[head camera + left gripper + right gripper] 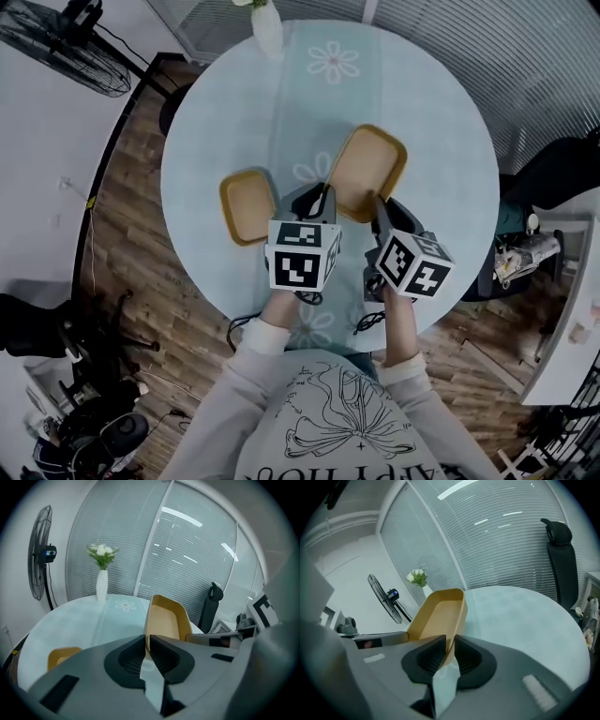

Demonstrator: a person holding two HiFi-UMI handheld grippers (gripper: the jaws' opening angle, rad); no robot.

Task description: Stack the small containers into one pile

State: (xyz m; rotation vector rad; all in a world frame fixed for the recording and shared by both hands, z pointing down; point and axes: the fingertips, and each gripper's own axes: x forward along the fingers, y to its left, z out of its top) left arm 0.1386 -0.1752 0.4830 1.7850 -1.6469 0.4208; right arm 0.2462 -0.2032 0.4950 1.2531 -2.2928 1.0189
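Round table [450, 141] w/ pale cloth is standing by window blinds [117, 541], vase [267, 28] at its far edge. L gripper [323, 194] & R gripper [380, 203] are both pinching narrow on the near rim of one yellow tray [370, 164], which is tilting up, nearer the person than the vase & to its right. 2nd tray [246, 202] is lying flat on the cloth, nearer than the vase, approx. straight in front of it.

Office, window blinds [117, 541], swivel chair [561, 564], standing fan [40, 555]
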